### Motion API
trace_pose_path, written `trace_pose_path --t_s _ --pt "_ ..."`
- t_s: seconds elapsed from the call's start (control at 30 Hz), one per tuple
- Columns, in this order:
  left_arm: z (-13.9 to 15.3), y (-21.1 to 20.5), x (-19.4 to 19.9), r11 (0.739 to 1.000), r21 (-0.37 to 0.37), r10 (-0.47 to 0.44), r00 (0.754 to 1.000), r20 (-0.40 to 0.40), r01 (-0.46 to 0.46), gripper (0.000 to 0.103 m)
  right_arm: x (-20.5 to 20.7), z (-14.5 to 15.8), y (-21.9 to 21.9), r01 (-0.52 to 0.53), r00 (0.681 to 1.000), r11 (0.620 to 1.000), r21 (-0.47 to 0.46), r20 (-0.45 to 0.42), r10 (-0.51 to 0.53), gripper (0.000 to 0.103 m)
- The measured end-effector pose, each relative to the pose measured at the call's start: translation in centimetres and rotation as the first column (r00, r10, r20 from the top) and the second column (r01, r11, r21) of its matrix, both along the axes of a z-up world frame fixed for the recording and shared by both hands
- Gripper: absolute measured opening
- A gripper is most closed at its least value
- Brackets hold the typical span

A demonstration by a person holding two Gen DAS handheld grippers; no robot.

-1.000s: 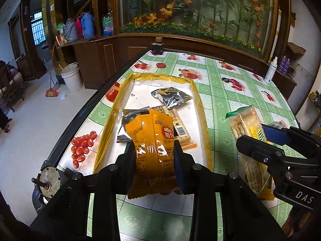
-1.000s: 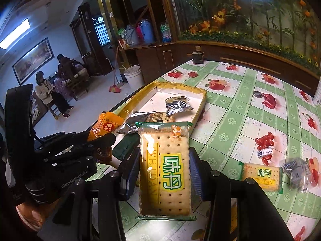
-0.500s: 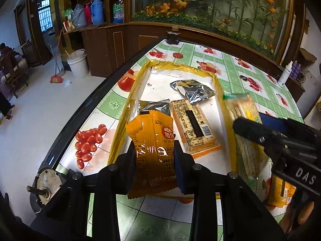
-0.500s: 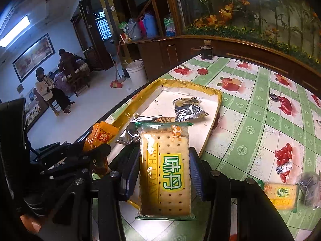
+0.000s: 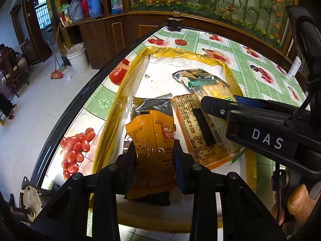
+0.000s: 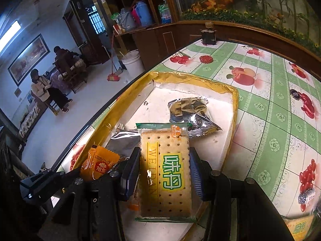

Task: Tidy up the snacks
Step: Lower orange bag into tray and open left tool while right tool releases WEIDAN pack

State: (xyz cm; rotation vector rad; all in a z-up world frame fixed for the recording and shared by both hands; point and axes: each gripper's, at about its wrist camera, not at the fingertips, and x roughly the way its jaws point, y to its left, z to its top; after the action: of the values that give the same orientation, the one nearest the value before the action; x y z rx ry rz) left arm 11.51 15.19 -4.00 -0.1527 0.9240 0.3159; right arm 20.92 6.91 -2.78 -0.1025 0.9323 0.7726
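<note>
Table (image 6: 260, 120) carries tray (image 5: 120, 92); above tray, left tool (image 5: 155, 156) grips orange packet (image 5: 152, 140), right tool (image 6: 164, 172) grips cracker pack (image 6: 166, 170).

The right hand-held gripper (image 6: 163, 169) was clamped on a cracker pack (image 6: 165, 172) with green lettering, held above the near end of a gold-rimmed tray (image 6: 234, 108). To its left, the left hand-held gripper (image 6: 90, 177) held an orange snack packet (image 6: 99, 165). A silver-and-black foil packet (image 6: 190, 112) lay farther back in the tray. The tray rested on a surface (image 6: 270, 120) covered in a green fruit-print cloth.
</note>
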Motion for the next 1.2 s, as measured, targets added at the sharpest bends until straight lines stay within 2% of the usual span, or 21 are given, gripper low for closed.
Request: trace_pose_path --t_s 0.27,0.4,0.47,0.6,0.7,0.83,1.03,1.2 --pt "-0.8 -0.2 0.4 0.999 0.037 0.004 1.000 -0.017 -0.003 0.034 1.1 -1.4 0.3 0.002 1.000 1.000 -0.015 -0.017 -0.002 0.049" --pt "-0.1 -0.5 -0.3 0.996 0.092 0.014 1.000 0.009 -0.015 0.051 1.0 -1.2 0.0 0.009 1.000 1.000 0.005 -0.030 -0.009 0.051" --pt "0.5 -0.9 -0.9 0.993 0.118 0.010 1.000 0.028 -0.014 0.056 0.6 -0.5 -0.6 0.018 1.000 1.000 0.023 -0.021 -0.018 0.059" --pt "1.5 -1.0 -1.8 0.993 0.116 0.005 0.998 0.055 -0.011 0.056 -0.6 1.3 -2.6 0.041 0.999 0.998 0.057 0.011 -0.041 0.061" --pt "2.1 -1.3 -2.4 0.994 0.113 0.002 0.997 0.073 -0.011 0.056 -2.0 2.6 -4.2 0.057 0.997 0.996 0.062 0.044 -0.060 0.068" --pt "3.0 -2.3 -3.2 0.993 0.119 -0.009 0.995 0.101 -0.003 0.056 -4.0 3.7 -6.8 0.081 0.994 0.995 0.066 0.075 -0.085 0.068" --pt "4.0 -4.1 -4.4 0.991 0.133 -0.039 0.991 0.126 0.022 0.056 -7.0 4.3 -10.0 0.128 0.981 0.992 0.009 0.143 -0.128 0.071" --pt "4.6 -5.4 -5.2 0.988 0.147 -0.062 0.988 0.139 0.042 0.056 -8.7 4.5 -13.1 0.178 0.970 0.984 0.001 0.167 -0.176 0.073"
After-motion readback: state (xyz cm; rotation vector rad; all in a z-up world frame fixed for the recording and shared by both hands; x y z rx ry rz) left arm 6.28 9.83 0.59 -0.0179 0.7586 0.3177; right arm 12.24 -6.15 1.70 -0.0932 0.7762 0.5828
